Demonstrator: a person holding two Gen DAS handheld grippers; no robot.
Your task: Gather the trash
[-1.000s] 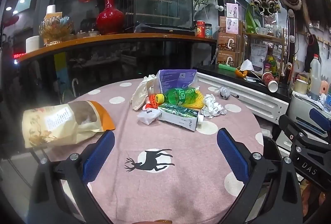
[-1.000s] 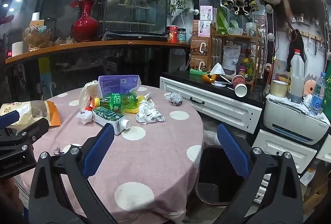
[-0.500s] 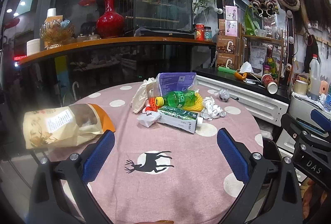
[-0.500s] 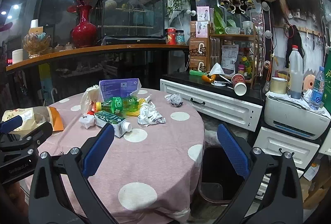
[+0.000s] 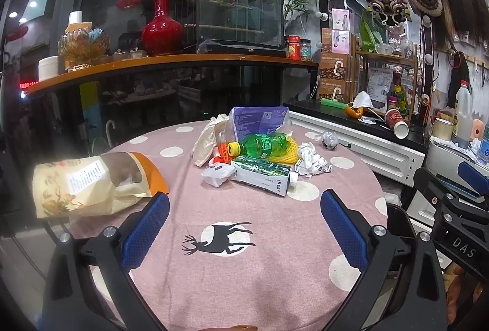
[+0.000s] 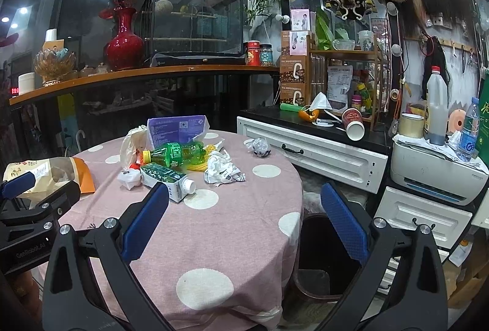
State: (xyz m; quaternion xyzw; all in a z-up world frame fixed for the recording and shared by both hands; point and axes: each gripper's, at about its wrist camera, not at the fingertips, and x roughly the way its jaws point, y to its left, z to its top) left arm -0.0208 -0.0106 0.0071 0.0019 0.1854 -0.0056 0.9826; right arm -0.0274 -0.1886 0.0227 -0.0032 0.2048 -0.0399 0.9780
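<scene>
Trash lies heaped on the far half of a round table with a pink dotted cloth (image 5: 244, 269): a green plastic bottle (image 5: 262, 144), a green and white carton (image 5: 259, 175), a purple pouch (image 5: 259, 120), crumpled white paper (image 5: 311, 159) and a small wrapper ball (image 5: 329, 139). A yellow and orange snack bag (image 5: 91, 181) rests at the table's left edge. My left gripper (image 5: 244, 227) hovers open over the near part of the table, well short of the heap. My right gripper (image 6: 244, 221) is open too, above the table's right edge, with nothing between its fingers.
A dark bin (image 6: 327, 254) stands on the floor by the table's right side. White drawers (image 6: 321, 153) with a cluttered counter run behind it, and a printer (image 6: 437, 172) sits to the right. A wooden shelf with a red vase (image 5: 161, 31) crosses the back.
Both views have drawn back and risen a little, so the heap sits slightly farther away. Both grippers stay open and the trash has not moved.
</scene>
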